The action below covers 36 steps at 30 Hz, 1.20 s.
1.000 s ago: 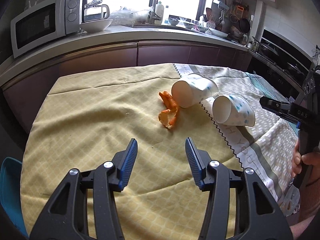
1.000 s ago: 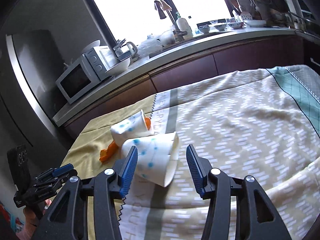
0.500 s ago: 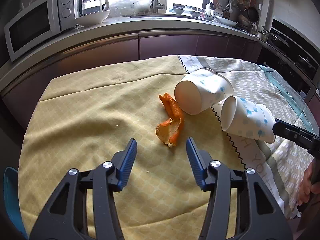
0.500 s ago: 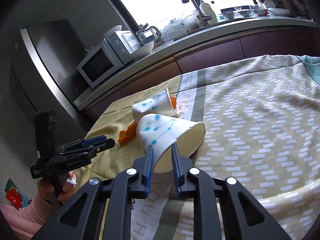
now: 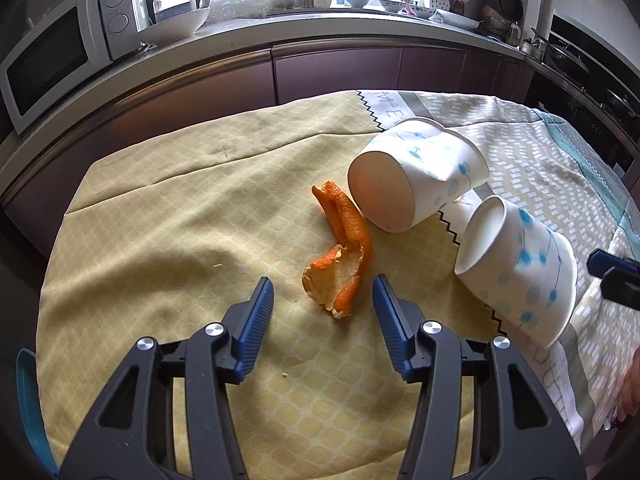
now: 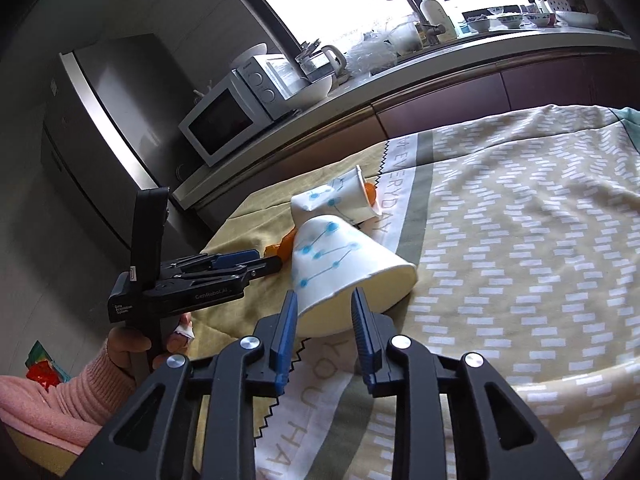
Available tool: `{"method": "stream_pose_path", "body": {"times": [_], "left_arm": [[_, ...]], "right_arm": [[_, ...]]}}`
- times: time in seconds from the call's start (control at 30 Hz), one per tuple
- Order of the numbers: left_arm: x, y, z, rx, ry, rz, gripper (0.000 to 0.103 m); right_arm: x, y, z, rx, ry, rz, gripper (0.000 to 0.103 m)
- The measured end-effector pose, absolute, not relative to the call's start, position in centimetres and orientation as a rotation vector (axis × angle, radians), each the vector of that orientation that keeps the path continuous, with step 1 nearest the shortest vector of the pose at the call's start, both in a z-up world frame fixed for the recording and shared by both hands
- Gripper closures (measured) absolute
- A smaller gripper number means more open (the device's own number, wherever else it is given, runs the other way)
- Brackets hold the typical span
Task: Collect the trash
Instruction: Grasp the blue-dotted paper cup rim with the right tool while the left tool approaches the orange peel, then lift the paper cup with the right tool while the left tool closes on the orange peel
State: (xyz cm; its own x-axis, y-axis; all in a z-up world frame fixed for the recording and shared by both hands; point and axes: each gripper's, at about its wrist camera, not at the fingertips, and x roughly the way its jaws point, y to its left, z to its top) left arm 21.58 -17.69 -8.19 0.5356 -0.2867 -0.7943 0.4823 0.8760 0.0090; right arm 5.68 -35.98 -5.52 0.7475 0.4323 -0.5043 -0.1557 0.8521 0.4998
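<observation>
Left tool (image 5: 323,294) nearer peel (image 5: 340,264), straddling it

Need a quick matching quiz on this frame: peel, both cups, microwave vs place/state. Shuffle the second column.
Things:
1. orange peel
2. creased paper cup
3. smooth paper cup
4. microwave

Place or state:
A. up on the counter
B. on its side, wall intact, apart from the peel
C. on its side, wall dented, right beside the peel
D. on the yellow cloth, just ahead of the open left tool

Pairs: 1-D, 2-C, 3-B, 4-A
</observation>
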Motion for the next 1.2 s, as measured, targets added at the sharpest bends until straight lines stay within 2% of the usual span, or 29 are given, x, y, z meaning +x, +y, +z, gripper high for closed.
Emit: {"method": "stream_pose_path", "body": {"times": [0.1,0.17,0.2,0.4,0.5,0.63,1.0,1.07,1.13,1.2], "left_arm": [[21.8,-18.1,-8.6,0.252,0.903,-0.460,0.054],[21.8,-18.1,-8.5,0.250,0.902,-0.458,0.055],[21.9,-18.1,-8.5,0.246,0.902,-0.454,0.058],[22.0,-17.6,-8.4,0.248,0.904,-0.433,0.073],[22.2,-17.5,-8.4,0.239,0.909,-0.432,0.073],[22.1,-17.5,-8.4,0.231,0.909,-0.430,0.073],[22.3,-17.1,-8.4,0.215,0.906,-0.416,0.074],[22.3,-17.1,-8.4,0.210,0.904,-0.415,0.074],[22.3,-17.0,-8.5,0.200,0.903,-0.417,0.074],[22.2,-16.8,-8.5,0.192,0.902,-0.420,0.074]], "right_arm": [[6.0,-37.8,-4.5,0.471,0.619,0.323,0.074],[7.6,-38.3,-4.1,0.475,0.631,0.328,0.066],[8.7,-38.2,-4.1,0.468,0.649,0.341,0.058],[16.0,-35.8,-4.7,0.427,0.734,0.372,0.057],[18.4,-34.4,-5.2,0.417,0.783,0.393,0.058],[18.5,-32.6,-5.2,0.404,0.800,0.451,0.069],[18.2,-31.4,-4.8,0.477,0.778,0.530,0.072],[18.7,-32.0,-5.5,0.540,0.787,0.526,0.076],[19.2,-32.5,-6.2,0.603,0.797,0.534,0.087],[19.4,-32.8,-6.6,0.653,0.793,0.553,0.092]]}}
